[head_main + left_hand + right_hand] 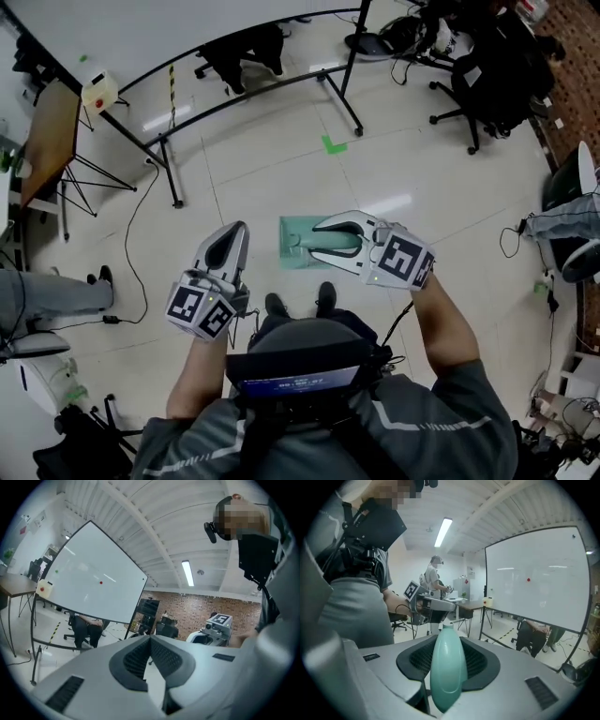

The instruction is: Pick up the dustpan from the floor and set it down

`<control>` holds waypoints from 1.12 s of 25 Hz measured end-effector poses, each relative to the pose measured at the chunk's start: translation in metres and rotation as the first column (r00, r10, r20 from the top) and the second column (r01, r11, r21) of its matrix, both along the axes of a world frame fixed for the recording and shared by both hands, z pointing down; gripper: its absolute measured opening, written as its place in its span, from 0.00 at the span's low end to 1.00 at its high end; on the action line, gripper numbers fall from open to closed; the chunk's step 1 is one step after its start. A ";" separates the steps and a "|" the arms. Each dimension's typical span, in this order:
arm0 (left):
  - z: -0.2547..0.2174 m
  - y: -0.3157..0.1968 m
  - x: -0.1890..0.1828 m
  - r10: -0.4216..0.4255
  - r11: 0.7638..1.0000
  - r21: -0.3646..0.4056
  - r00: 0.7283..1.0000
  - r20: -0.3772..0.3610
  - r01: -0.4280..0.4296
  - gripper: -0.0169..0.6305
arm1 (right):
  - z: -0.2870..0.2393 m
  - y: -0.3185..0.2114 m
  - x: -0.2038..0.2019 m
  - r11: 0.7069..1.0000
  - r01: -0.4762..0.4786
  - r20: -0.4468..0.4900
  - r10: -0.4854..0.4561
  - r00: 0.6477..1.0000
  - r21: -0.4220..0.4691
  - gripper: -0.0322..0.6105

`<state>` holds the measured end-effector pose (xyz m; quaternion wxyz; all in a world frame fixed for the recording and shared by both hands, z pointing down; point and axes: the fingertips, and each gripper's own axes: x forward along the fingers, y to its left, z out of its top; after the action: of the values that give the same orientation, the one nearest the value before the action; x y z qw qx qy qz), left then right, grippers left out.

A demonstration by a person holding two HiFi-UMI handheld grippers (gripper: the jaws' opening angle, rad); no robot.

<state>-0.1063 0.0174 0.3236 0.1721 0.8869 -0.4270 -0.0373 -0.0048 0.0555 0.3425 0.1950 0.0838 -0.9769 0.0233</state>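
A teal dustpan (294, 246) hangs above the pale tiled floor in front of the person's feet in the head view. My right gripper (319, 241) is shut on its handle, which points toward the camera. In the right gripper view the teal handle (448, 667) fills the space between the dark pads (480, 660) of the right gripper (449, 641). My left gripper (236, 231) is raised to the left of the dustpan, apart from it. In the left gripper view the left gripper (150, 639) has its tips together with nothing between them.
A whiteboard (187, 37) on a black stand (169, 169) stands ahead. Office chairs (487, 66) crowd the back right. A wooden table (47, 131) and a seated person's leg (47, 300) are at the left. A green tape mark (334, 144) and a cable (131, 253) lie on the floor.
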 end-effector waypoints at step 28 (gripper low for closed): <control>-0.087 0.029 0.002 0.085 0.987 0.125 0.991 0.106 -0.098 0.06 | -0.095 0.019 -0.020 0.994 0.030 0.058 -0.036 0.998 0.107 0.30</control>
<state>-0.1039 0.0469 0.2368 0.0937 0.9158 -0.3904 -0.0125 -0.0249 0.0745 0.2477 0.1614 0.0772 -0.9834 -0.0295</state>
